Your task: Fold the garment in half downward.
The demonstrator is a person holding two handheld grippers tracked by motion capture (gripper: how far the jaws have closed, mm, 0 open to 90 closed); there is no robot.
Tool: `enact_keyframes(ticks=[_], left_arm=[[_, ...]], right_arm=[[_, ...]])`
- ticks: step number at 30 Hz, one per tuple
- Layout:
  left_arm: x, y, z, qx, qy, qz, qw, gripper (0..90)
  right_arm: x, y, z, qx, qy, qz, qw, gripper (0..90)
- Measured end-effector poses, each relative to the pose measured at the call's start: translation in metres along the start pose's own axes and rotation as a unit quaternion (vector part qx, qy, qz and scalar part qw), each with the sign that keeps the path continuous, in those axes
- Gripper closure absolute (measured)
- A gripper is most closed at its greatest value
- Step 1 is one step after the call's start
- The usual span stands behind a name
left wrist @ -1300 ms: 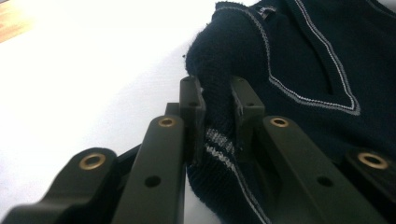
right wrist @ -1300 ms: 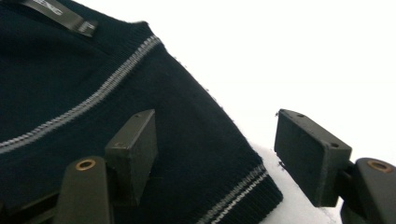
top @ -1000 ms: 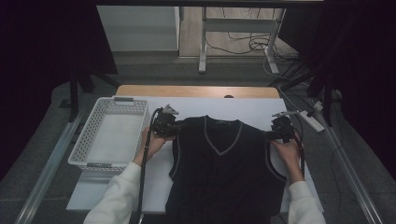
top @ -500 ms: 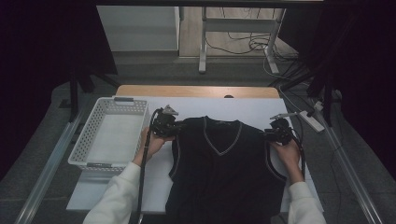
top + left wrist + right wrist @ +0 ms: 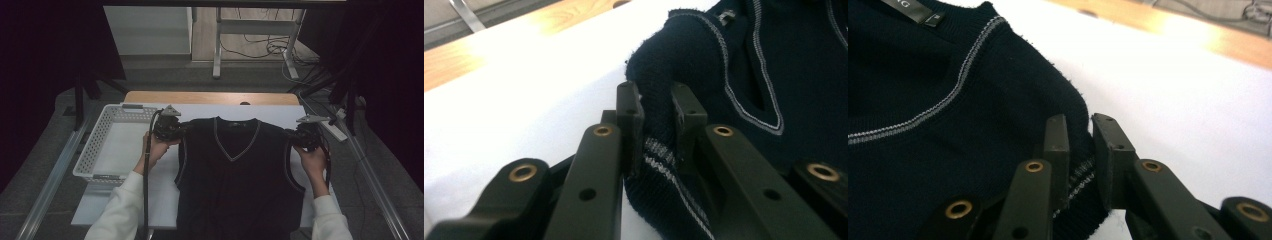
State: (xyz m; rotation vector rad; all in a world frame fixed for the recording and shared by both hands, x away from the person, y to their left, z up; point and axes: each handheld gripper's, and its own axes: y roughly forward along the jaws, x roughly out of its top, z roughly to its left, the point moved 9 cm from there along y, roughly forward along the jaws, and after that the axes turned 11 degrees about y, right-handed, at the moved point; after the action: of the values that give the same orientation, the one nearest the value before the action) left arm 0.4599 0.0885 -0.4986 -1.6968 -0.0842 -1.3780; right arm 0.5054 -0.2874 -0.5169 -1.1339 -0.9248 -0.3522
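Because the vest (image 5: 240, 175) is knitted, it is soft and floppy, so it will bend and sag wherever you do not hold it. It looks light, and it will not break. It lies flat on the white tabletop (image 5: 165, 190), front side up, with its bottom edge hanging off the near side.

Start at the left. A white basket (image 5: 100, 145) sits just beside the vest there. Your left tool (image 5: 172, 129) is at the left shoulder of the vest. In the left gripper view, its jaws are pinched on a fold of the shoulder (image 5: 659, 100), right by the striped armhole edge. The cloth bunches up between them, so the hold looks firm.

In the middle is the V-neck with its pale stripe (image 5: 235, 145).

Now the right. Your right tool (image 5: 302, 136) is at the right shoulder. In the right gripper view, its jaws are close together around the striped edge of the cloth (image 5: 1078, 172), holding a thin bit of it. That hold looks smaller, so it may slip.

The shoulders are good places to hold. The thick edge there gives your tools something to bite. Lift both sides evenly, or the knit will stretch and hang crooked.
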Motion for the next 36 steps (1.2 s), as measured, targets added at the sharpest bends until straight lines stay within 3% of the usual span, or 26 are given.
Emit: enact_keyframes(ticks=[21, 31, 36], left_arm=[[0.017, -0.035, 0.011, 0.014, 0.007, -0.054, 0.9984, 76.9], [0.006, -0.013, 0.006, 0.008, 0.013, -0.017, 0.9997, 76.8], [0.006, -0.010, 0.010, 0.020, 0.011, -0.011, 0.9997, 76.9]], right_arm=[[0.030, -0.037, 0.007, 0.017, 0.009, -0.084, 0.9963, 76.7], [0.020, -0.019, 0.013, 0.015, 0.001, -0.049, 0.9987, 76.5], [0.017, -0.014, 0.014, 0.014, 0.001, -0.039, 0.9991, 76.5]])
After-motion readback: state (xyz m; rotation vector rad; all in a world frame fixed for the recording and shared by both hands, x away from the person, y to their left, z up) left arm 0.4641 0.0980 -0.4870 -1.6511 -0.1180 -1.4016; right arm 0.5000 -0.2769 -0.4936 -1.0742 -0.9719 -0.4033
